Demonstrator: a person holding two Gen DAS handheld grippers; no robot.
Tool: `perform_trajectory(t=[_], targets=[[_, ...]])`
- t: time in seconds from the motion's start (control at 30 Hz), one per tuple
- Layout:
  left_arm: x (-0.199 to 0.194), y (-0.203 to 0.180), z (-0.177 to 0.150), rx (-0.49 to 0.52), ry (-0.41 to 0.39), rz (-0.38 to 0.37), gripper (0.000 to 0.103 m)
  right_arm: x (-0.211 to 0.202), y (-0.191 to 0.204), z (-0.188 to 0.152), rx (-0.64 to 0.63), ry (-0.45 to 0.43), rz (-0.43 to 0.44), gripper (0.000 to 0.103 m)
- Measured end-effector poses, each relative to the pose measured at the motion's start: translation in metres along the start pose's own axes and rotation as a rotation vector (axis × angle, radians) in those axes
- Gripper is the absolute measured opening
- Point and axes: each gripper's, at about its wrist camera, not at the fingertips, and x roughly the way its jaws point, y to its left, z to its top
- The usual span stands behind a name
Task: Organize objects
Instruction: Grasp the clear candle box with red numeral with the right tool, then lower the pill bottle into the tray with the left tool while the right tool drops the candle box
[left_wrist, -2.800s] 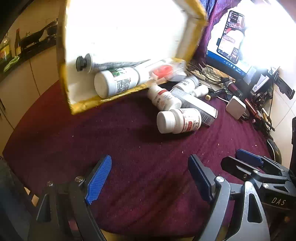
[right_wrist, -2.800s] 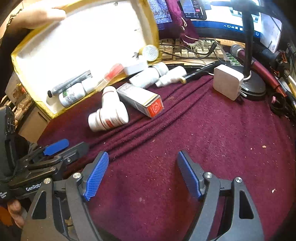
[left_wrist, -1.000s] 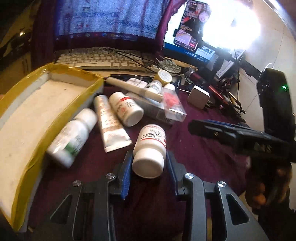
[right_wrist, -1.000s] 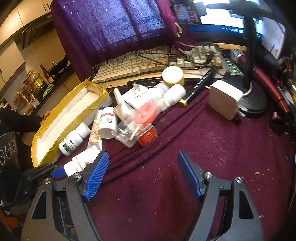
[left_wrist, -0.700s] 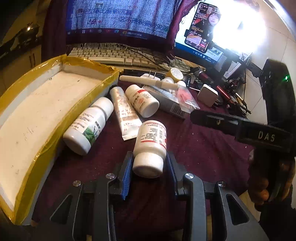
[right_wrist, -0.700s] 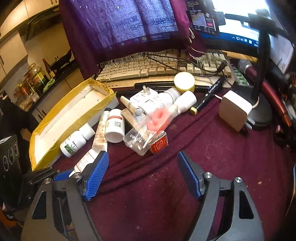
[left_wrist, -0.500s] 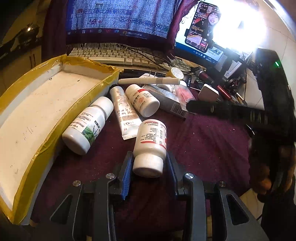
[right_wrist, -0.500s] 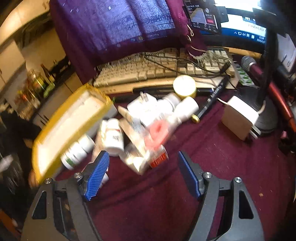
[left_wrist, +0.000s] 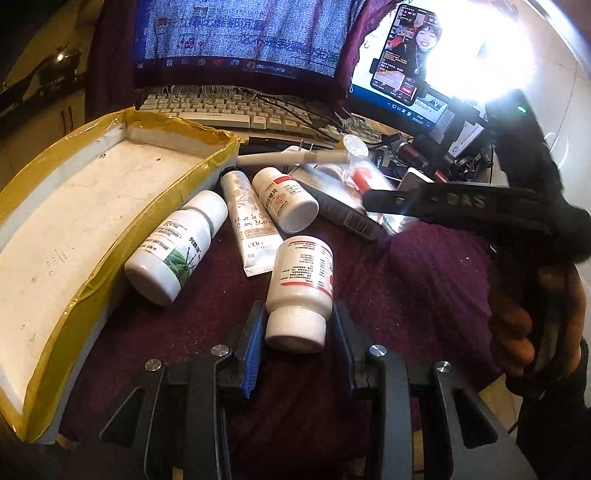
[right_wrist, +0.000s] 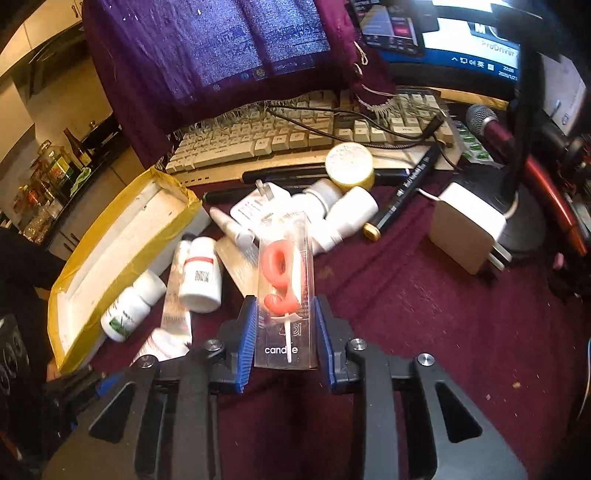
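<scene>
My left gripper (left_wrist: 297, 326) is shut on the cap end of a white pill bottle (left_wrist: 301, 286) with a red-edged label, lying on the maroon cloth. My right gripper (right_wrist: 284, 325) is shut on a clear candle box (right_wrist: 286, 291) holding a pink number candle. A yellow-taped white foam tray (left_wrist: 66, 229) stands at the left, also seen in the right wrist view (right_wrist: 122, 258). Beside it lie a green-label bottle (left_wrist: 177, 247), a hand cream tube (left_wrist: 251, 225) and another red-label bottle (left_wrist: 284, 199).
A keyboard (right_wrist: 303, 136), a purple-draped monitor (left_wrist: 240, 40), a round yellow tin (right_wrist: 349, 164), a white charger (right_wrist: 467, 227), a pen (right_wrist: 402, 192), a microphone (right_wrist: 491, 125) and cables crowd the back and right. The right gripper body (left_wrist: 461, 203) crosses the left wrist view.
My right gripper moved forward into the pile and shut on the candle box. My left gripper stays shut on the pill bottle.
</scene>
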Motion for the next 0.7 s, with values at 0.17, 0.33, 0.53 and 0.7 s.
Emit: perform_trajectory(t=[0.17,0.33,0.53,0.7], targets=[[0.0,0.0,0.0,-0.001,-0.003,-0.003,0.031,-0.007,-0.005,-0.011,0.012,-0.004,-0.001,0.027],[0.001,0.0,0.001,-0.007,-0.002,0.003,0.031,-0.009,-0.016,-0.015,0.042,-0.003,-0.049,0.027],[0.005,-0.002,0.004,-0.013,-0.001,0.019,0.031,-0.013,-0.024,-0.018,0.061,-0.003,-0.067,0.027],[0.002,-0.004,0.006,-0.013,-0.014,0.015,0.031,-0.017,-0.027,-0.017,0.078,-0.027,-0.06,0.027]])
